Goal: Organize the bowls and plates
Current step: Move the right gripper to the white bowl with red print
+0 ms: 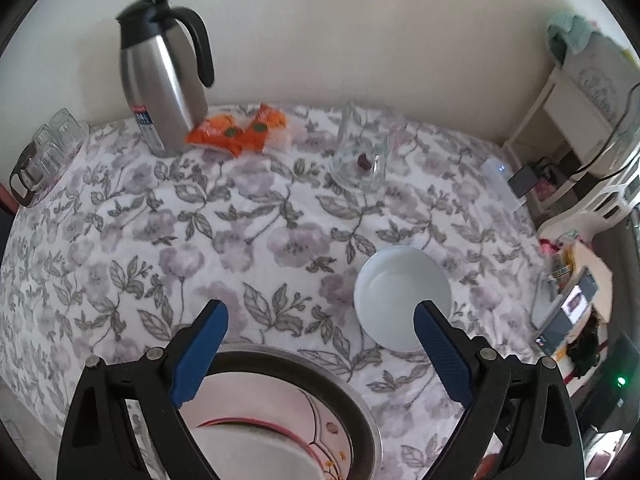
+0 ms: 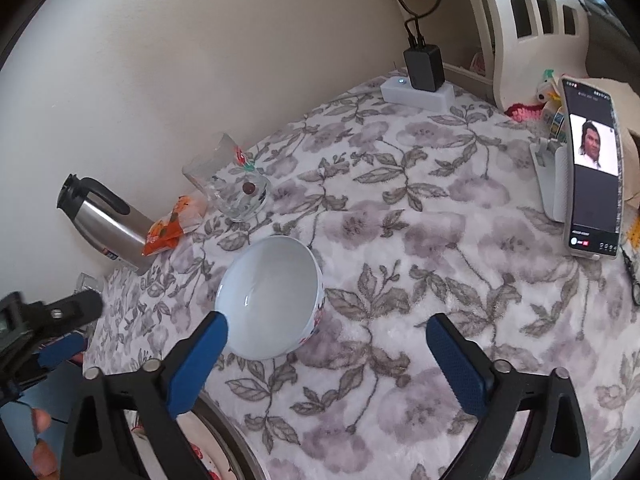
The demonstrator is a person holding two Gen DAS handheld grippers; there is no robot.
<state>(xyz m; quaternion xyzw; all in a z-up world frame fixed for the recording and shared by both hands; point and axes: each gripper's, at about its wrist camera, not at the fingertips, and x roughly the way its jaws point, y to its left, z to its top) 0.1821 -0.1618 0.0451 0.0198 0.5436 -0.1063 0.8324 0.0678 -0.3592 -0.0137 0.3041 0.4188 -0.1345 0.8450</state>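
Nearest in the left wrist view, the left gripper (image 1: 320,320) stands with jaws wide apart and nothing between them, above the near rim of a metal tray (image 1: 360,412) that holds a patterned plate (image 1: 280,440). The tray's rim curves under both fingers. Just beyond the right finger, the white bowl (image 1: 400,292) sits upright on the floral cloth (image 1: 200,240), apart from the tray, with a strip of cloth between them.

In the right wrist view, the right gripper (image 2: 326,328) is also spread wide and holds nothing. Its left fingertip lies over the bowl's (image 2: 272,296) near rim; whether it touches I cannot tell. The right fingertip is over bare cloth (image 2: 400,240). The tray's edge (image 2: 236,440) shows at lower left.

Beyond the bowl the cloth lies open across the middle. Further back stand a glass jug (image 1: 360,160), orange packets (image 1: 236,132) and a steel flask (image 1: 160,76) near the wall. Glasses (image 1: 52,148) sit at the left edge. On the right edge a phone (image 2: 592,168) stands on its holder, with a power strip (image 2: 420,92) at the far corner
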